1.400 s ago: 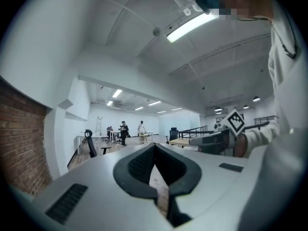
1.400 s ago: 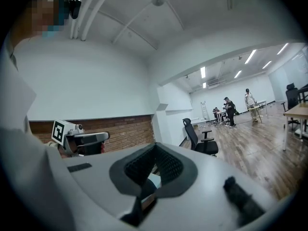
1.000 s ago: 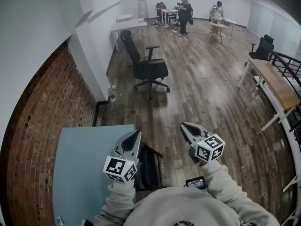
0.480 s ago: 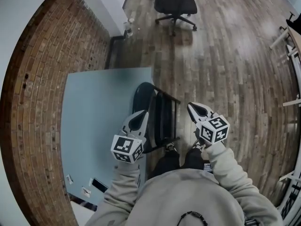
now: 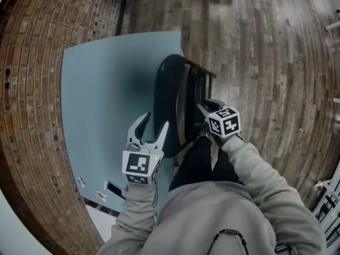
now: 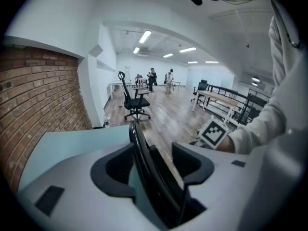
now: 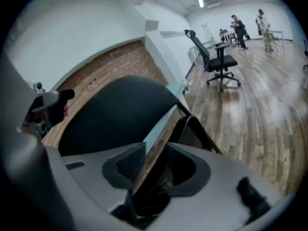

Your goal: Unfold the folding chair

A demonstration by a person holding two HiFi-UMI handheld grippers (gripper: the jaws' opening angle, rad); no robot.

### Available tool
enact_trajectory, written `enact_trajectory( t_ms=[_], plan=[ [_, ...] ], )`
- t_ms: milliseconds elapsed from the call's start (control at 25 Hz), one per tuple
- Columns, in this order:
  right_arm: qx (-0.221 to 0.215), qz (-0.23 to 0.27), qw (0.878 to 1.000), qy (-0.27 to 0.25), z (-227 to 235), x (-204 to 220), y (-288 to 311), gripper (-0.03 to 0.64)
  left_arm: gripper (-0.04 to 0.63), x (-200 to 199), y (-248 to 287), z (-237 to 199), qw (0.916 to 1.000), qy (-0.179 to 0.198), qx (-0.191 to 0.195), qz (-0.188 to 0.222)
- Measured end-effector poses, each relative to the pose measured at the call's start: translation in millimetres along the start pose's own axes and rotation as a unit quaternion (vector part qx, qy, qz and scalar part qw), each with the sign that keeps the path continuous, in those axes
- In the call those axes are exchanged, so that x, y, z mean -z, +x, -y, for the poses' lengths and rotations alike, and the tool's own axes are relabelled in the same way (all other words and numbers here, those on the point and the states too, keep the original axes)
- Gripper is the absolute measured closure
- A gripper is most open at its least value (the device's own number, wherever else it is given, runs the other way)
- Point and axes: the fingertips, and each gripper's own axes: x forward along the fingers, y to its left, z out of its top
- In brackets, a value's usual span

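The folding chair [image 5: 172, 105] stands folded flat on the floor [image 5: 255, 62] beside the desk [image 5: 101, 89], at the person's feet. The left gripper [image 5: 154, 122] straddles its curved back rim and the right gripper [image 5: 203, 108] a thin panel edge, probably the seat; both pairs of jaws have just been opening and clamp nothing yet. Close firmly on each panel first, then draw them apart evenly.

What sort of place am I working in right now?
Probably an open-plan office or studio space: a wheeled office chair, long desks down one side, and people standing at tables at the far end, with a wood plank floor and a brick wall.
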Motion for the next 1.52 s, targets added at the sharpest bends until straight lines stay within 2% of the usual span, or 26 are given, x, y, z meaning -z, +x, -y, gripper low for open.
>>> enact_trajectory(
  t_ms=[40, 120, 240, 320, 480, 560, 680, 800, 960, 1200, 1400, 1520],
  plan=[
    [0.004, -0.030, 0.999, 0.010, 3, 14, 20, 0.452, 0.319, 11, 5, -3, 0.9997, 0.008, 0.000, -0.022],
    [0.018, -0.084, 0.996, 0.034, 9, 43, 53, 0.394, 0.217, 34, 15, -6, 0.9980, 0.013, 0.002, -0.063],
    [0.036, -0.135, 0.988, 0.070, 14, 71, 86, 0.344, 0.192, 62, 28, 1, 0.9939, 0.000, 0.025, -0.107],
    [0.044, -0.150, 0.985, 0.077, 17, 80, 103, 0.335, 0.192, 70, 35, 6, 0.9928, -0.008, 0.035, -0.115],
    [0.059, -0.168, 0.981, 0.074, 16, 89, 130, 0.334, 0.197, 80, 43, 6, 0.9910, 0.011, 0.022, -0.132],
    [0.055, -0.164, 0.982, 0.077, 11, 91, 146, 0.336, 0.236, 81, 45, 3, 0.9909, 0.006, 0.014, -0.134],
    [0.059, -0.164, 0.982, 0.069, 10, 97, 161, 0.336, 0.370, 80, 46, -8, 0.9913, 0.023, -0.003, -0.129],
    [0.069, -0.185, 0.978, 0.063, 10, 104, 162, 0.337, 0.372, 81, 46, -11, 0.9910, 0.021, 0.000, -0.132],
    [0.103, -0.213, 0.971, 0.038, 21, 109, 150, 0.375, 0.399, 80, 46, -6, 0.9920, -0.021, 0.007, -0.124],
    [0.119, -0.223, 0.967, 0.041, 44, 113, 118, 0.407, 0.405, 69, 48, 17, 0.9930, -0.035, 0.018, -0.111],
    [0.078, -0.210, 0.972, 0.074, 72, 118, 71, 0.426, 0.414, 58, 56, 45, 0.9934, -0.063, 0.029, -0.091],
    [0.062, -0.191, 0.977, 0.070, 105, 122, 40, 0.426, 0.417, 55, 60, 66, 0.9930, -0.072, 0.038, -0.086]
  ],
)
